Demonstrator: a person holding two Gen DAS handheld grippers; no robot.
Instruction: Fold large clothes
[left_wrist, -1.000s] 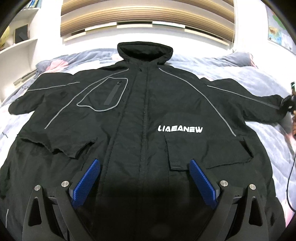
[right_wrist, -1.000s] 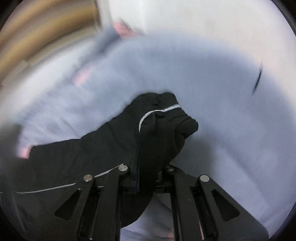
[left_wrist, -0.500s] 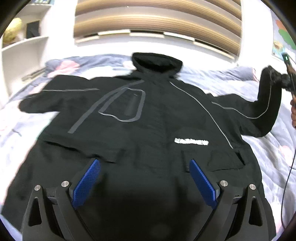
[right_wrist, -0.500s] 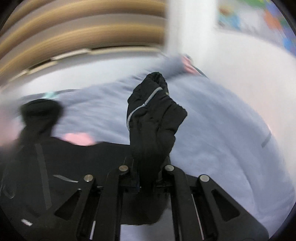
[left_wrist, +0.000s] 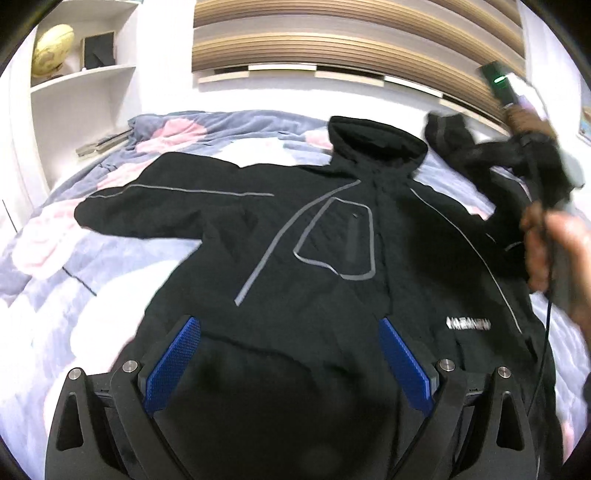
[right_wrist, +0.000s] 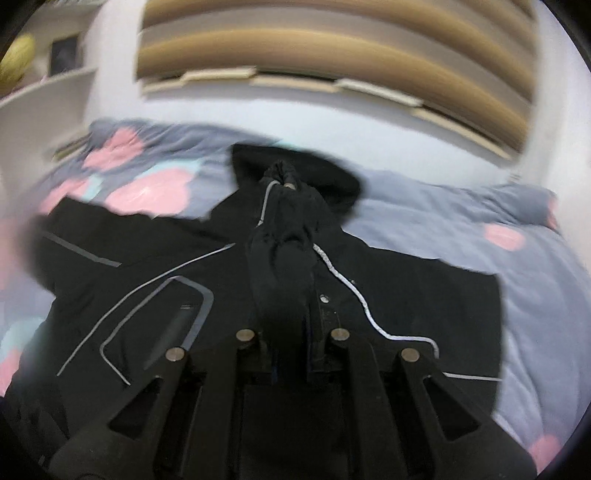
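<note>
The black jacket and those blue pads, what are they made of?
The black jacket looks like matte woven synthetic with shiny grey, possibly reflective, piping; the fibre is unclear. The blue pads on the left hand-held gripper look like textured rubber or plastic, going by their fine grid.

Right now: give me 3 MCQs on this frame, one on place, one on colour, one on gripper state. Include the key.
1. Where does the black hooded jacket lie?
A. on a wooden floor
B. on the blue-grey bedspread with pink blotches
C. on a hanger

2. What colour are the ridged pads of the left gripper?
A. blue
B. red
C. white

3. What is the right gripper doing?
A. open, holding nothing
B. shut on a globe
C. shut on the jacket's bunched sleeve

Key: 1 B, the jacket's body is spread on the bedspread; 2 A, both pads show blue; 3 C, black fabric with a grey stripe is pinched between its fingers.
</note>
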